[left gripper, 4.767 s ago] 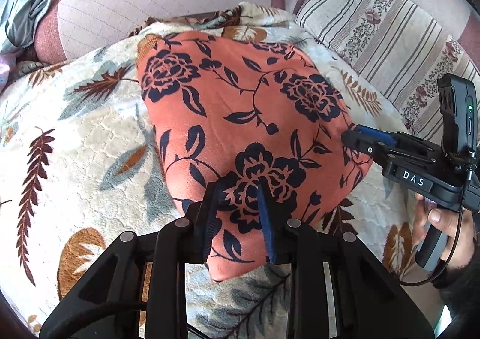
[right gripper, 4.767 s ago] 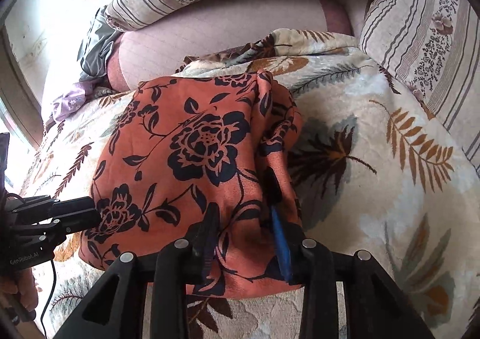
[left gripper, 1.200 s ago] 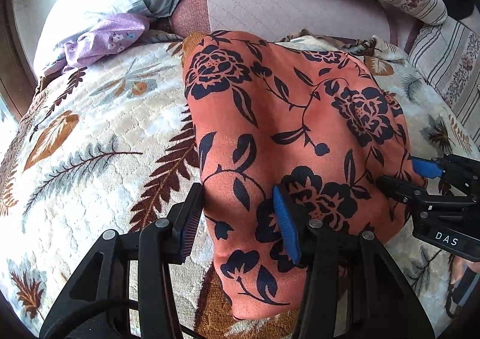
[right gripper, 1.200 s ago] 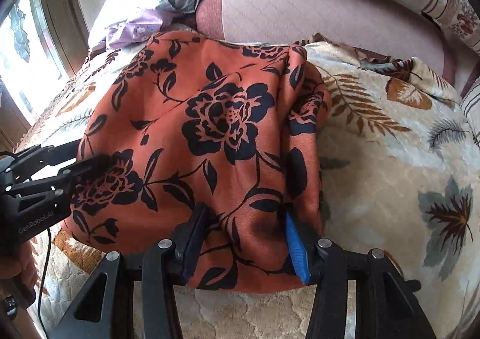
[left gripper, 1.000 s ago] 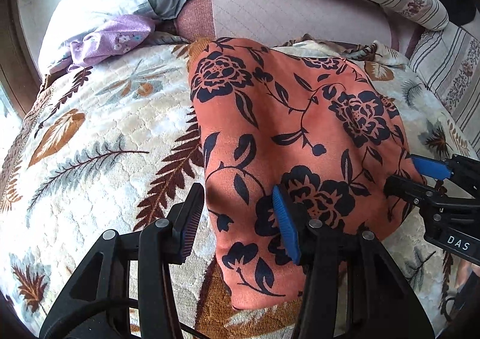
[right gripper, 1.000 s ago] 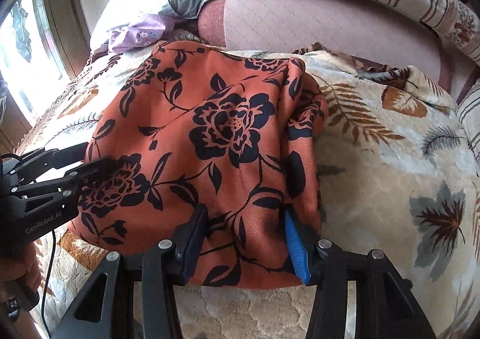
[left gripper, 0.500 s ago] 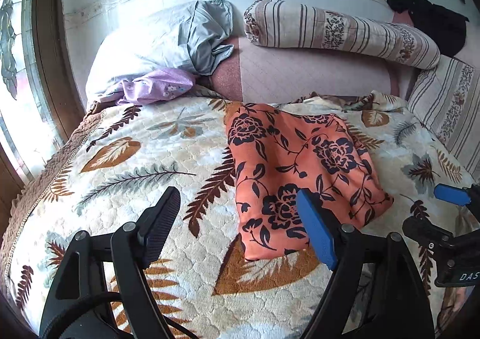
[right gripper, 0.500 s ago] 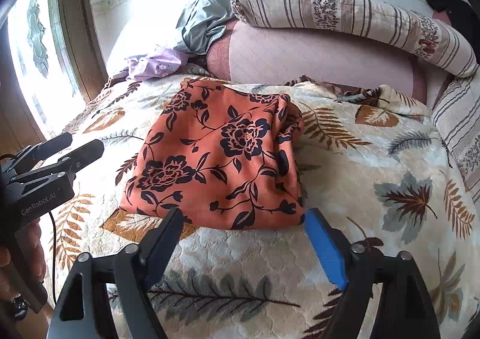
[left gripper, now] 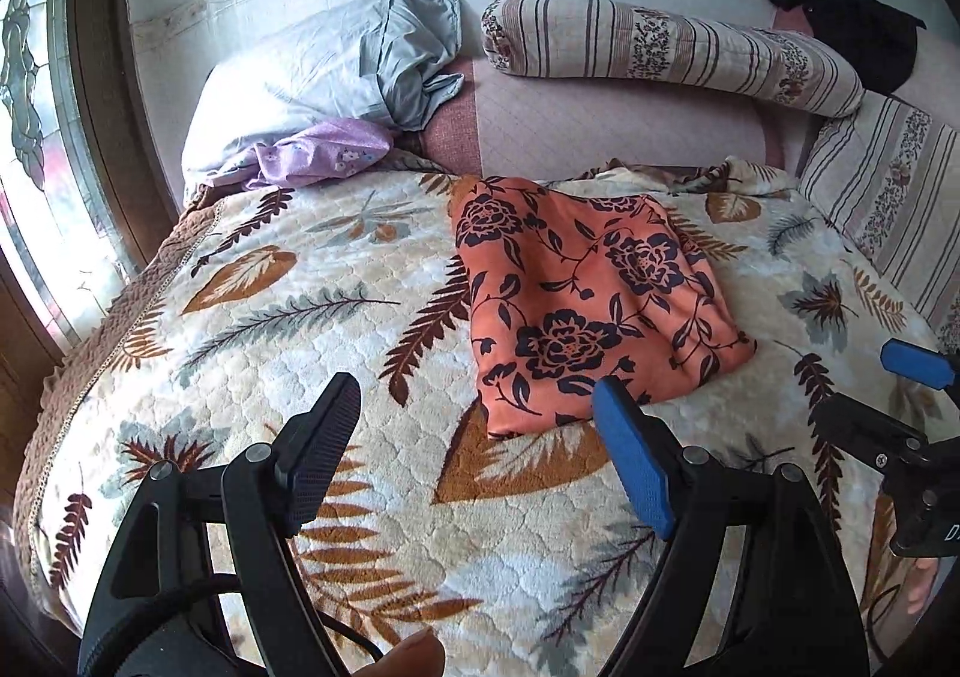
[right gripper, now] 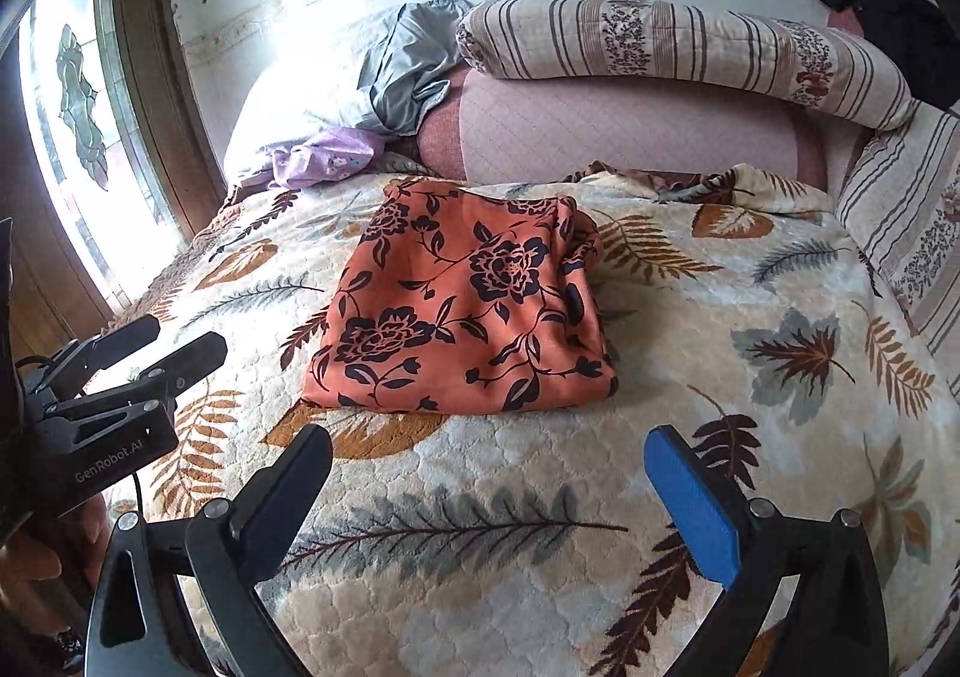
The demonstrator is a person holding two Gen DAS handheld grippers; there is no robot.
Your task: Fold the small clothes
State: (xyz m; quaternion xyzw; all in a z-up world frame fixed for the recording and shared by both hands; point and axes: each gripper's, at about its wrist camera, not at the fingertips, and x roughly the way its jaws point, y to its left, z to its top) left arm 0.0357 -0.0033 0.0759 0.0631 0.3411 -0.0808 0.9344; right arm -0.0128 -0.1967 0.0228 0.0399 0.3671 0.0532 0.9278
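Observation:
An orange garment with a dark flower print (left gripper: 588, 305) (right gripper: 468, 317) lies folded into a rough square on the leaf-patterned bed cover (left gripper: 300, 317) (right gripper: 750, 407). Nothing holds it. My left gripper (left gripper: 474, 425) hangs above the cover, short of the garment's near edge, jaws wide apart and empty. My right gripper (right gripper: 489, 473) is also pulled back from the garment; its jaws are still opening with only bare cover between them. Each gripper shows at the edge of the other's view: the right one (left gripper: 870, 395) and the left one (right gripper: 162, 341).
A lilac garment (left gripper: 312, 149) (right gripper: 324, 155) and a grey cloth (left gripper: 414, 59) lie on a white pillow at the head of the bed. A striped bolster (left gripper: 660, 47) and pink cushion (right gripper: 600, 131) line the wall. A window (right gripper: 72, 125) stands to the left.
Both grippers let go of the orange garment, opened wide, and drew back and up from it. The garment now rests folded on the cover, farther off in both views.

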